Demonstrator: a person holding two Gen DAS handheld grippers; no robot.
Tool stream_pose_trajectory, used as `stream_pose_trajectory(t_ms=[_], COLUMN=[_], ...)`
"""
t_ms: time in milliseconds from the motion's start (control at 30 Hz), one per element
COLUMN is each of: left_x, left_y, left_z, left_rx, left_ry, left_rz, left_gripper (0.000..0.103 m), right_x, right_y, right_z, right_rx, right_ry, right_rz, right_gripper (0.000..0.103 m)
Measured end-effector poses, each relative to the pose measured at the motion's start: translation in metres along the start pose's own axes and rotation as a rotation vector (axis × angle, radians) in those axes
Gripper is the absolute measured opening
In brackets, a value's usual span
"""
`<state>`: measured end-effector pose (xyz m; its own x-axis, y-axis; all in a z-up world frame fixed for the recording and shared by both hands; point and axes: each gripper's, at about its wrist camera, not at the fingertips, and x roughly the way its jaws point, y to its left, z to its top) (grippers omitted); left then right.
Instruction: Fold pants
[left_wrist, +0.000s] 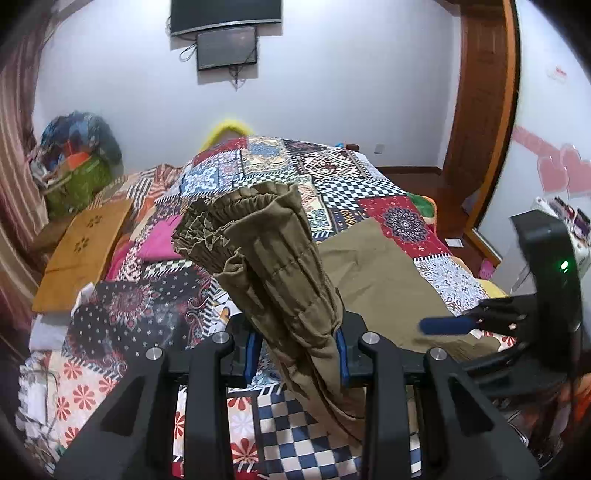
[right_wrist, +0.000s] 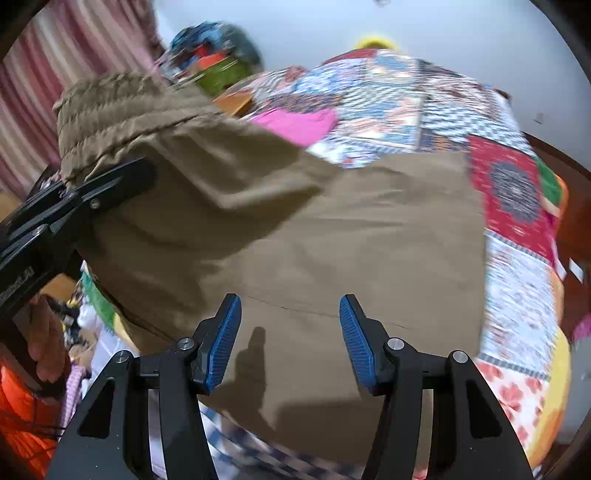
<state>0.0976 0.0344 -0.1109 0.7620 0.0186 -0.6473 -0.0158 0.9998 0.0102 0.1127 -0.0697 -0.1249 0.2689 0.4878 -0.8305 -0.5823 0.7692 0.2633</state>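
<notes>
**Bunched waistband in one grip, the other hand empty**

The olive pants (left_wrist: 280, 266) lie partly on the bed (left_wrist: 122, 306), their flat cloth filling the middle of the right wrist view, while the gathered elastic waistband (left_wrist: 236, 218) stands lifted toward the centre of the left wrist view. The left gripper (left_wrist: 295, 354) has its blue fingers (left_wrist: 341, 354) narrowed onto that thick bundle of pleats, clamping it. The right gripper (right_wrist: 290, 343) hangs over the flat cloth with its fingers (right_wrist: 221, 343) spread apart and nothing between them.

The risk lies in the lopsided hold. With only one end carried, the free side of the waist may sag or twist, so the fold could land crooked or creased. The bundle is bulky and layered; a layer might slide out of the clamp. The patchwork quilt (left_wrist: 402, 221) looks soft and rumpled, and dragging cloth across it could pull the pants askew. The pink garment (left_wrist: 162, 236), upper left of the bundle, sits near enough to get caught.
</notes>
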Motion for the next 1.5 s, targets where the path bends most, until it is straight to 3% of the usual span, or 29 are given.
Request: stream_pose_trajectory(t_ms=[200,433,667,833,933,1100,1333,1500], left_x=[0.001,0.012,0.022,0.03,0.038,0.052,0.067,0.079], left_y=[-0.03,-0.069,-0.091,-0.11,-0.119,-0.134,-0.159,-0.175], left_z=[0.011,0.024,0.033,0.037,0.039,0.04,0.036,0.035], left_rx=[0.042,0.097,0.124,0.142,0.147,0.168,0.232,0.261], left_ry=[-0.011,0.003,0.031,0.052,0.07,0.11,0.151,0.181], left_rz=[-0.053,-0.109,-0.162,-0.2,-0.221,-0.248,-0.272,-0.295], left_gripper=[0.032,0.031,0.031,0.03,0.03,0.03,0.03,0.03], right_x=[0.021,0.013,-0.033,0.002,0.005,-0.006,-0.024,-0.01], right_y=[-0.038,-0.041,-0.078,-0.09,-0.086,-0.099,-0.112,-0.117], right_z=[-0.033,-0.029,-0.043,-0.066,-0.067,-0.066,-0.078,-0.082], right_rx=[0.087,0.086,0.169,0.216,0.205,0.257,0.274,0.277], right_ry=[0.064,0.018,-0.074,0.025,0.012,-0.011,-0.045,-0.025], right_rz=[-0.039,-0.019,-0.073,-0.056,-0.066,-0.007,-0.064,-0.047], right_gripper=[0.052,0.054,0.054,0.055,0.055,0.055,0.055,0.055])
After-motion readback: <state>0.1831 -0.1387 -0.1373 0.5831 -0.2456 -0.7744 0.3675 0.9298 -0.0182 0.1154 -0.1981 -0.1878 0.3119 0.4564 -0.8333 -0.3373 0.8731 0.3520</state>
